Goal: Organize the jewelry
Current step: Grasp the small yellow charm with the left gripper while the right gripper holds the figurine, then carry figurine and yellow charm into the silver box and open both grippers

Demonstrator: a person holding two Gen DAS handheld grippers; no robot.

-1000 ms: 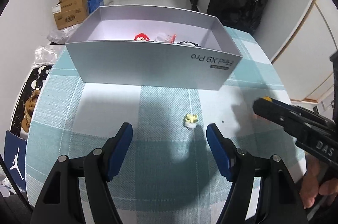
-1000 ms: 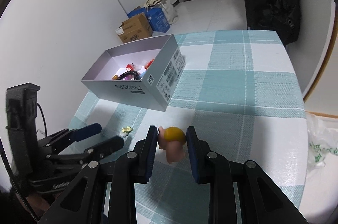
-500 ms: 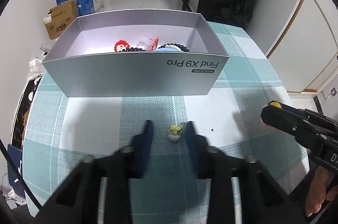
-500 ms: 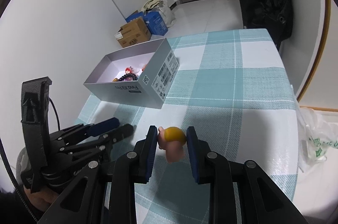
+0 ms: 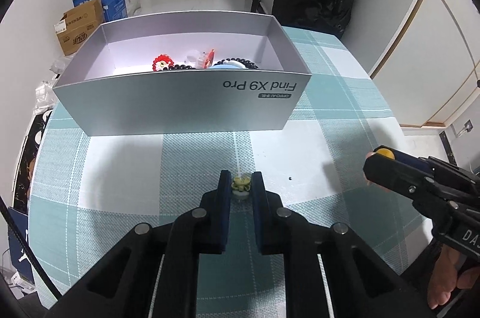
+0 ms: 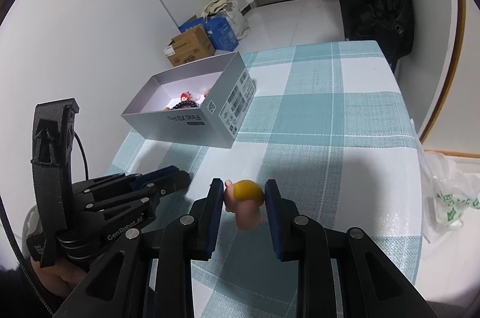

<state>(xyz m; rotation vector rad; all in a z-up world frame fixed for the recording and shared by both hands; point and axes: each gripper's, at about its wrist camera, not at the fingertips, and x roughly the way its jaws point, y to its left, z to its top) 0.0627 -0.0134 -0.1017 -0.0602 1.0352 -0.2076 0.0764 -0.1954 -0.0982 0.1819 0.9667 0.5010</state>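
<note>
Left gripper clamping small yellow-green flower charm, right gripper gripping glossy pink-and-yellow figurine, woven checked cloth

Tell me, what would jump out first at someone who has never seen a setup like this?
Probably the two black grippers over the checked tablecloth: the left gripper is closed on a tiny yellow-green charm, and the right gripper clamps a pink figure with a yellow cap. Beyond them, an open grey box already holds colourful trinkets and dark beads.
</note>
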